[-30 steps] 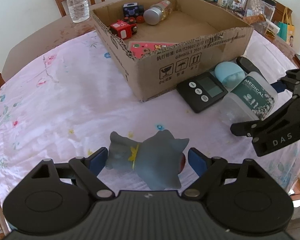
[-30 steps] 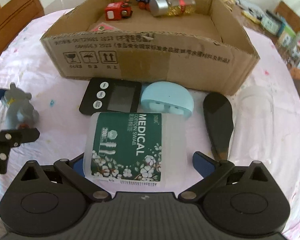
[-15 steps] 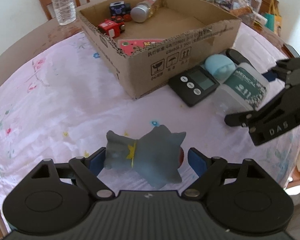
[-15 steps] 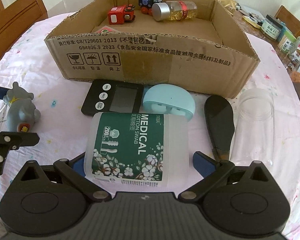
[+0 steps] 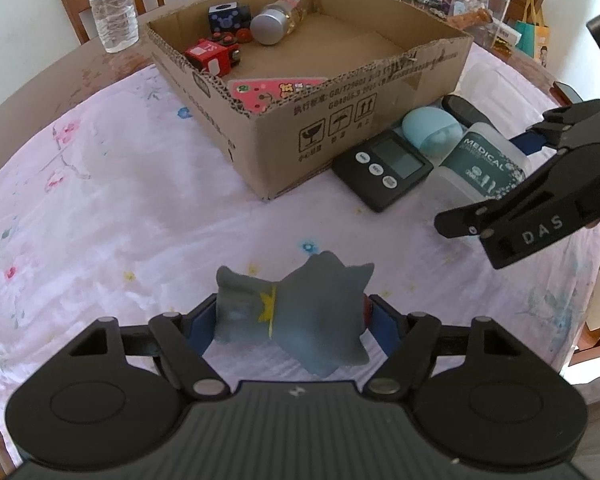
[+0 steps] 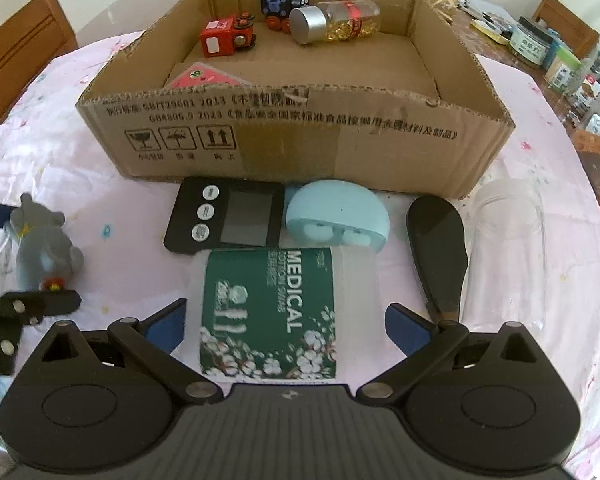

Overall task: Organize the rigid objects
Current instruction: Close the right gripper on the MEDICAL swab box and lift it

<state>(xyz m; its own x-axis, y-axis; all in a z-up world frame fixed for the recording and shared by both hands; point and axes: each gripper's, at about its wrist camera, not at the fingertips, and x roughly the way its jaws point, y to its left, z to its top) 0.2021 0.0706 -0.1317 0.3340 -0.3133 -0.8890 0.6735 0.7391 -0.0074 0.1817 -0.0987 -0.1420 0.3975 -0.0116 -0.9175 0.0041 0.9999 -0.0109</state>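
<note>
Left wrist view: the left gripper point(image 5: 290, 322) is closed on the grey toy point(image 5: 296, 316) at bottom centre, above the cloth point(image 5: 100, 208). At the right edge, the right gripper point(image 6: 286, 326) sits around the swab jar point(image 6: 274, 312), pads close to its sides; contact cannot be told. Beyond lie the timer point(image 5: 382, 168) and, upper centre, the box point(image 5: 340, 108).
</note>
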